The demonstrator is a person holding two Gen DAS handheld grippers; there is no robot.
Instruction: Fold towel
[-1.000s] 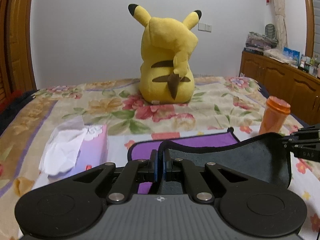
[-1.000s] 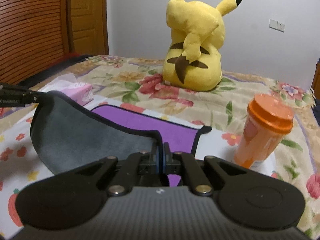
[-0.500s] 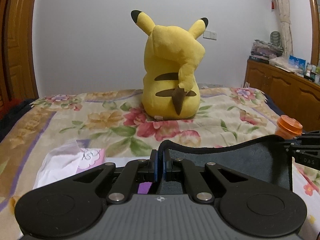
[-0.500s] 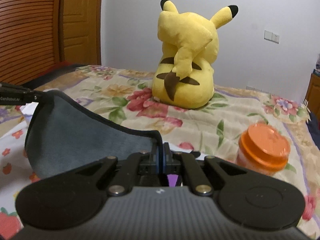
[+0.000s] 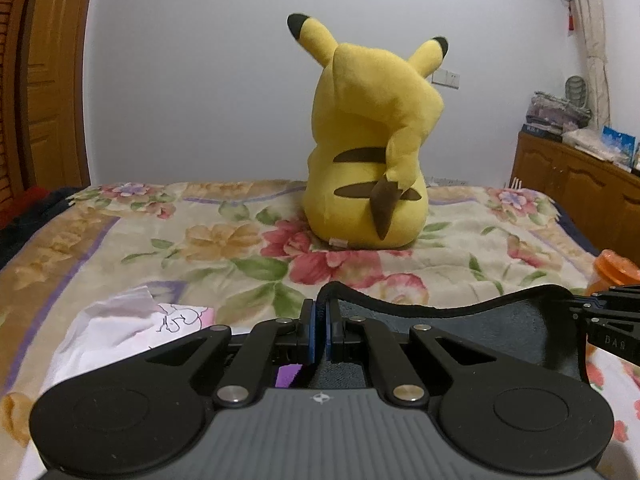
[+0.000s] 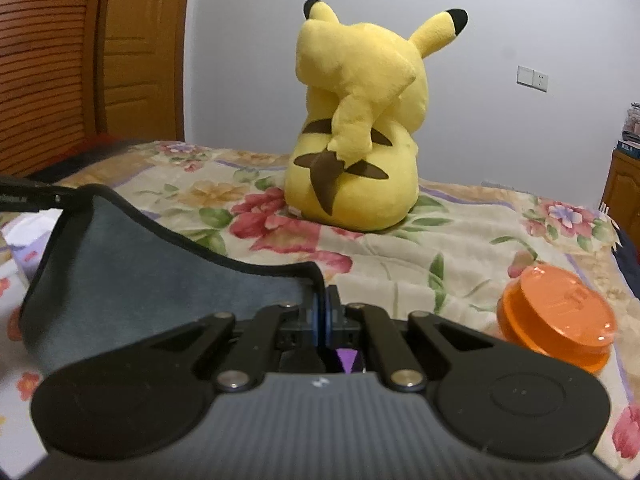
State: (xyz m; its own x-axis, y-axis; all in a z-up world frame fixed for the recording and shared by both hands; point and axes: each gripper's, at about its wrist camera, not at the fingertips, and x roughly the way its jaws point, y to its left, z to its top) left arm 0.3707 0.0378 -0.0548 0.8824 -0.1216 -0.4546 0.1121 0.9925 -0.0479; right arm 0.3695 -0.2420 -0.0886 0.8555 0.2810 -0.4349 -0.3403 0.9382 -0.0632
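The towel [image 5: 472,332] is grey on one face and purple on the other, with a black hem. My left gripper [image 5: 319,330] is shut on one corner of its edge. My right gripper [image 6: 322,320] is shut on the other corner. The edge hangs slack between them above the bed, grey face [image 6: 152,280] towards the cameras. A sliver of purple [image 6: 347,360] shows under the right gripper. The right gripper's tip [image 5: 600,316] shows at the right of the left wrist view; the left gripper's tip [image 6: 28,196] shows at the left of the right wrist view.
A yellow Pikachu plush [image 5: 370,148] sits on the floral bedspread [image 5: 208,240] straight ahead. An orange lidded cup [image 6: 556,316] stands to the right. A tissue pack [image 5: 120,328] lies to the left. A wooden cabinet [image 5: 580,184] stands right, a wooden door [image 6: 80,60] left.
Both grippers have carried the towel's edge forward towards the plush, which looks larger. The purple face laid out on the bed has dropped out of sight below the grippers.
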